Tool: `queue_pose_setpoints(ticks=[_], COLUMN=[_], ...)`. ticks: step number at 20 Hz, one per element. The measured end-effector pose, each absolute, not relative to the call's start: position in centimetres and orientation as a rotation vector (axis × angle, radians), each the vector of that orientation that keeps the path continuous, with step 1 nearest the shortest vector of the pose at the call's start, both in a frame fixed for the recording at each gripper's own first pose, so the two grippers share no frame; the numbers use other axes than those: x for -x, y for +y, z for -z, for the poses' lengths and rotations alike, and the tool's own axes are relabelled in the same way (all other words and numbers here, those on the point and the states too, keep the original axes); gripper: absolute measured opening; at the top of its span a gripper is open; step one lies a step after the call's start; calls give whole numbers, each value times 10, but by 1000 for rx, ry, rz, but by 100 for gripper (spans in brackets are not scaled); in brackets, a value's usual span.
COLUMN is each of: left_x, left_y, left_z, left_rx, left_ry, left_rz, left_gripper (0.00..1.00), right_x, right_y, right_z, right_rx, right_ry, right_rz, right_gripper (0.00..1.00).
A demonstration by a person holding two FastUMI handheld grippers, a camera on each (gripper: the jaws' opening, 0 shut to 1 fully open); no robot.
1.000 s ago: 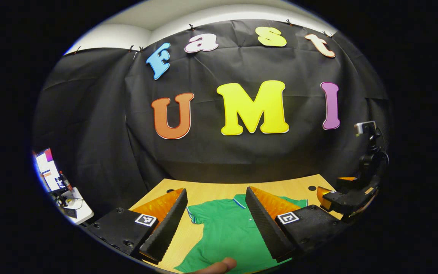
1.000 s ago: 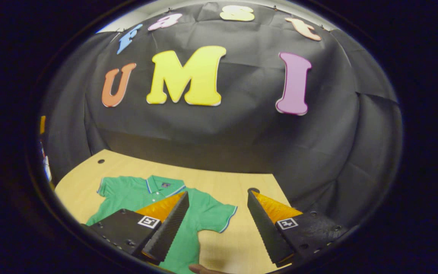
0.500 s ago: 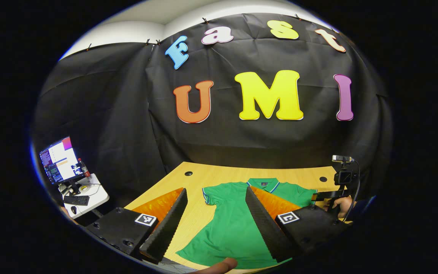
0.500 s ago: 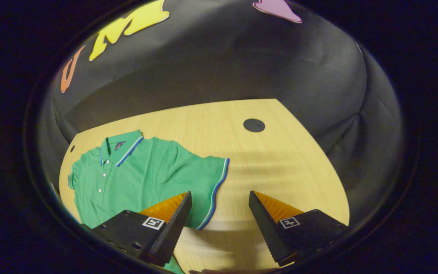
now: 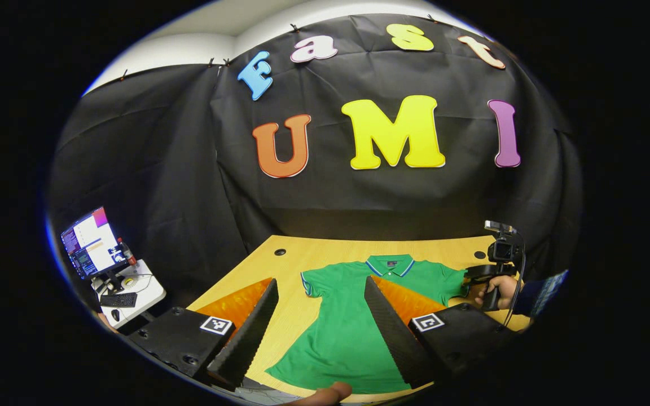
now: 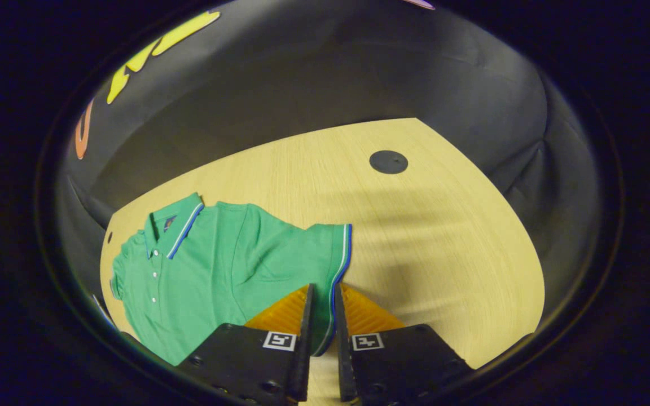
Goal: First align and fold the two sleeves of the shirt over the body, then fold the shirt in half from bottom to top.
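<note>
A green polo shirt (image 5: 347,332) lies flat on the wooden table (image 5: 302,265), collar (image 5: 390,265) toward the back wall and both short sleeves spread out. My left gripper (image 5: 320,282) hovers open above the shirt's lower left part, with nothing between its fingers. In the right gripper view the shirt (image 6: 218,265) lies to the left, and my right gripper (image 6: 323,288) is shut on the striped cuff of the near sleeve (image 6: 313,248), with cloth between both fingers. The left gripper view shows that gripper (image 5: 474,274) at the shirt's right sleeve, held by a hand (image 5: 500,287).
Round black holes sit in the tabletop (image 6: 443,237) at the back right (image 6: 388,162) and back left (image 5: 280,252). A small side desk with a lit monitor (image 5: 91,242) stands left of the table. A fingertip (image 5: 325,395) shows at the bottom edge.
My right gripper dropped toward the table, reached the sleeve cuff and went from open to shut on it. The left gripper drew back slightly and stayed open.
</note>
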State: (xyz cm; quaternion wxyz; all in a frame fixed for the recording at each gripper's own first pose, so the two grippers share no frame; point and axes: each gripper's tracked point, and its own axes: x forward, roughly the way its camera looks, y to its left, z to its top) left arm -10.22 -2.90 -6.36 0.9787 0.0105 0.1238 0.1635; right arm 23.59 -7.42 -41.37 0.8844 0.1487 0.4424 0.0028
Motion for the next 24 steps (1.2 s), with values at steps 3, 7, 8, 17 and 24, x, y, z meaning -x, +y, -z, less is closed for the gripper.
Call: queue_pose_setpoints(ticks=[3,7,8,17,24], left_x=[100,99,98,114,97], left_y=[-31,-26,-23,14,-2], left_z=[61,55,56,69,82], left_rx=[-34,-45,-40,20,23], left_ry=[241,230,230,249,289], left_rz=[-319,-317,-320,-354,-335], left_gripper=[99,99,99,99,99], right_x=[-238,-244,-244,-236,-249], right_y=[-71,-59,-53,26,-29], right_z=[413,379,368,338,385], right_rx=[-301,-234,-233,-187,-179], right_ry=[927,836,821,806,892], right_rz=[-20,-68,-87,-191,-93], right_gripper=[1,0,2,0,53])
